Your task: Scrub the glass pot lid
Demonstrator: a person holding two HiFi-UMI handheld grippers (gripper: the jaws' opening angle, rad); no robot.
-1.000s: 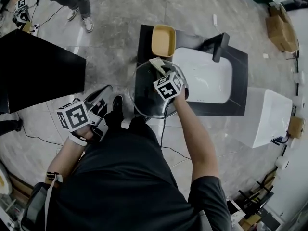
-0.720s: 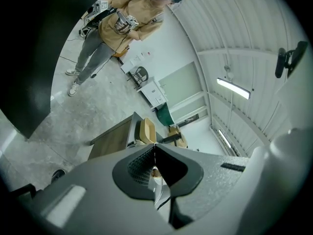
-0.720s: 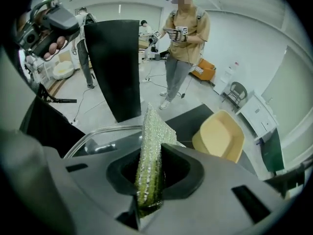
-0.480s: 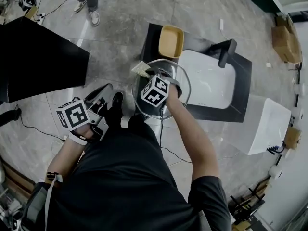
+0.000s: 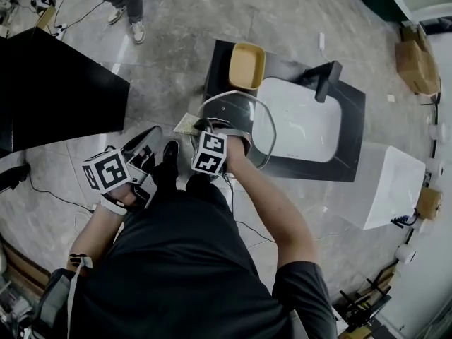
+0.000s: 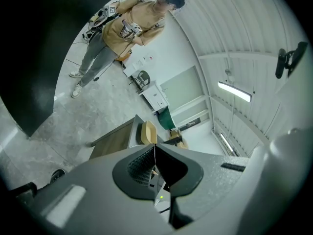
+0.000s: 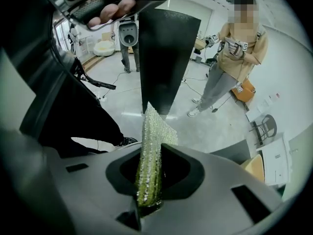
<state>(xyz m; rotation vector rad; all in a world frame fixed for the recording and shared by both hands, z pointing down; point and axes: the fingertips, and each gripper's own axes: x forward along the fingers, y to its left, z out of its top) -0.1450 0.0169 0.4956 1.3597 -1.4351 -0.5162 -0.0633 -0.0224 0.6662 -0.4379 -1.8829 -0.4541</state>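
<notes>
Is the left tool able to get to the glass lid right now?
Probably, with a swing over: the left tool is shut, empty, and apart from the glass lid. Only the right tool, gripping the scrub pad, crowds the lid's near edge.

I saw a black short-sleeved shirt (image 5: pixel 183 260), a pale wristband (image 5: pixel 113 205) on the left arm, and a grey left gripper (image 6: pixel 155 148) and right gripper (image 7: pixel 151 148), each bearing a black-and-white marker cube (image 5: pixel 106 169).

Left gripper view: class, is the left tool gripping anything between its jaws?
No, the left tool has its jaws pressed together with nothing between them.
</notes>
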